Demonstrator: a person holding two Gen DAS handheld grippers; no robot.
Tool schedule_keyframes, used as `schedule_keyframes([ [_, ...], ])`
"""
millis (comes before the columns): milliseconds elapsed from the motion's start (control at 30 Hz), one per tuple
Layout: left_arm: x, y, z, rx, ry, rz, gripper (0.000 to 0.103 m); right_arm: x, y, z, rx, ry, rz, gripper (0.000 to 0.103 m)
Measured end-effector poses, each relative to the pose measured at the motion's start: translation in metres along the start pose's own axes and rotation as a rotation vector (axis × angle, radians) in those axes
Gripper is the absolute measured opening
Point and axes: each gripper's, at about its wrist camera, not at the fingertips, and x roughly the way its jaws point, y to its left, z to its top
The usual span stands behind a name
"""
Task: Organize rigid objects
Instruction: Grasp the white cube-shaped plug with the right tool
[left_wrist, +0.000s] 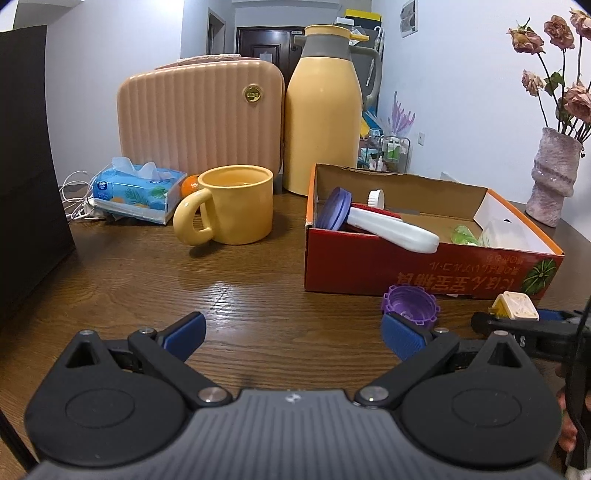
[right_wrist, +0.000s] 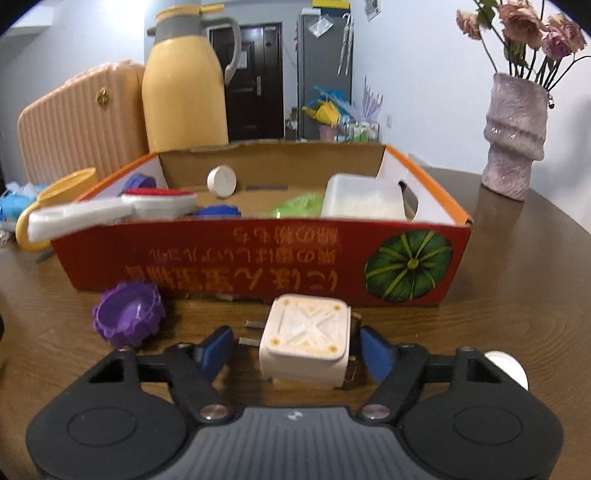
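In the right wrist view we see the box's contents (right_wrist: 236, 206) smeared by blur, so the green thing (right_wrist: 295, 206) beside the white container (right_wrist: 362, 201) stays unidentifiable, and the blue piece (right_wrist: 218, 211) shows only its top above the red box's front wall (right_wrist: 221, 254). The cream square plug (right_wrist: 306, 339) hides part of a dark piece behind its right side, and the white round thing (right_wrist: 508, 365) at the right is half covered by the right gripper (right_wrist: 295, 349). In the left wrist view the orange fruit (left_wrist: 189, 184) is mostly hidden behind the yellow mug (left_wrist: 232, 205), and we cannot read the tissue pack's print (left_wrist: 136, 192).
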Motion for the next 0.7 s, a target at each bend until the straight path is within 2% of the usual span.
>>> schedule_keyframes([
  [300,0.004,-0.003,-0.002,0.008,0.010,0.006,0.103,-0.011,-0.005,-0.002,0.000,-0.048,0.037,0.065],
  [333,0.004,-0.004,-0.002,0.010,0.010,0.008,0.103,-0.012,-0.005,-0.002,-0.004,-0.054,0.045,0.058],
  [700,0.012,-0.009,-0.005,0.020,0.010,0.029,0.103,-0.037,-0.017,0.004,0.016,-0.137,0.103,0.058],
])
